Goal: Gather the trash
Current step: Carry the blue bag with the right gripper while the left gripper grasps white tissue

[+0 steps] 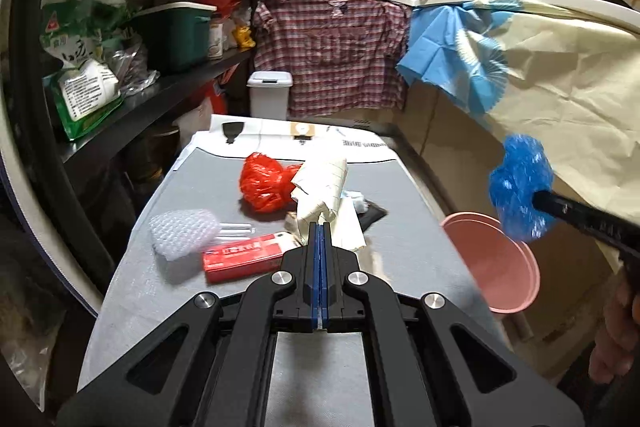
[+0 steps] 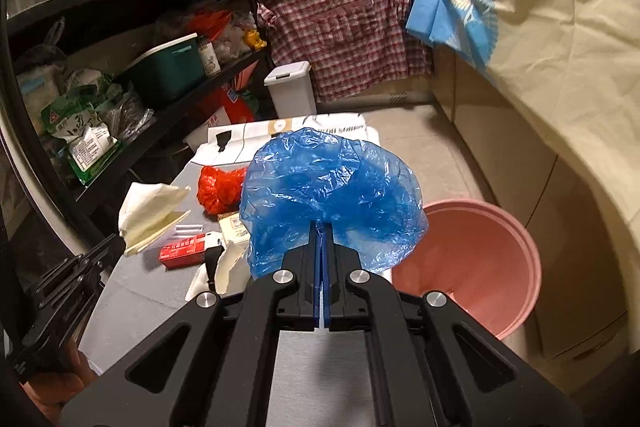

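Above the pink bin's [image 2: 472, 251] near rim, a blue bag [image 2: 332, 195] is pinched by the right gripper [image 2: 322, 227], its jaws pressed together on the plastic. Left of the bin, crumpled paper [image 1: 320, 195] is clamped in the left gripper [image 1: 321, 227] over the grey table [image 1: 180, 291]. Beyond the paper a red bag [image 1: 266, 183] is seen, with a red box [image 1: 244, 257] and bubble wrap [image 1: 182, 231] further left of the bin

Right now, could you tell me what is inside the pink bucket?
The pink bucket shows only bare pink wall. The blue plastic bag, held by the right gripper, hides its near-left interior, and its bottom is out of view.
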A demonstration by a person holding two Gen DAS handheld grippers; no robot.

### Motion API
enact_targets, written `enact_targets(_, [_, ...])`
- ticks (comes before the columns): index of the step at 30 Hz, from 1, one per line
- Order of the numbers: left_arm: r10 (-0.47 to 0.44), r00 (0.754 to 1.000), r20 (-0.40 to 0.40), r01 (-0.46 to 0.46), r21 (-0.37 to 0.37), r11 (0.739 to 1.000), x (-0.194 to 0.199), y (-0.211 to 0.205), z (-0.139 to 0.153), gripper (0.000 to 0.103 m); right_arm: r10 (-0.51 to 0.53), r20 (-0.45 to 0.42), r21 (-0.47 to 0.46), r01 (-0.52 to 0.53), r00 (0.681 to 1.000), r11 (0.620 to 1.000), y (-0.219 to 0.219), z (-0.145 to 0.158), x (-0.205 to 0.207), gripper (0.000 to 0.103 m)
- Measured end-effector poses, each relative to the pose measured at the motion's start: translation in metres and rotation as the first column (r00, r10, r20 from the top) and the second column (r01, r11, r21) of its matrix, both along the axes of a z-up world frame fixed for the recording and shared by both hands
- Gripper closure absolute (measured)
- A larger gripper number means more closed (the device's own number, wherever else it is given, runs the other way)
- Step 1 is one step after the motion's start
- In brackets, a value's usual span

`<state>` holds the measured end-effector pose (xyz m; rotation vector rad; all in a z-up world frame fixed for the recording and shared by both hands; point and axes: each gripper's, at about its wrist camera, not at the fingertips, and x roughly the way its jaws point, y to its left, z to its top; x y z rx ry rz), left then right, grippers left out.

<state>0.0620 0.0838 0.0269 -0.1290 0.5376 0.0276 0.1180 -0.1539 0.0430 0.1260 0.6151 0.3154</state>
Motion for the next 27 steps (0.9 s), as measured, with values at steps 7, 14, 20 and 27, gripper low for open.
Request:
enact_targets(7, [-0.034, 0.999, -0.015, 0.034, -0.005, 0.999, -0.008, -0.011, 0.005, 0.103, -0.039, 0.015, -0.017, 0.04, 0.999, 0.999, -0.044, 0.012, -0.002, 0.102])
enact_targets(14, [-0.067, 0.997, -0.026, 0.067, 0.011, 0.998, -0.003, -0.03, 0.011, 0.103, -0.082, 0.008, -0.03, 0.082, 0.997, 0.996, -0.076, 0.001, 0.004, 0.102])
enact_targets(20, [-0.101, 0.994, -0.036, 0.102, 0.031, 0.994, 0.009, -0.054, 0.013, 0.103, -0.127, -0.02, -0.01, 0.127, 0.992, 0.992, -0.095, -0.018, 0.015, 0.102])
enact_targets(27, [-0.171, 0.984, -0.047, 0.172, 0.017, 0.985, 0.031, -0.092, 0.01, 0.103, -0.202, -0.043, 0.007, 0.202, 0.978, 0.979, -0.119, -0.032, 0.027, 0.102])
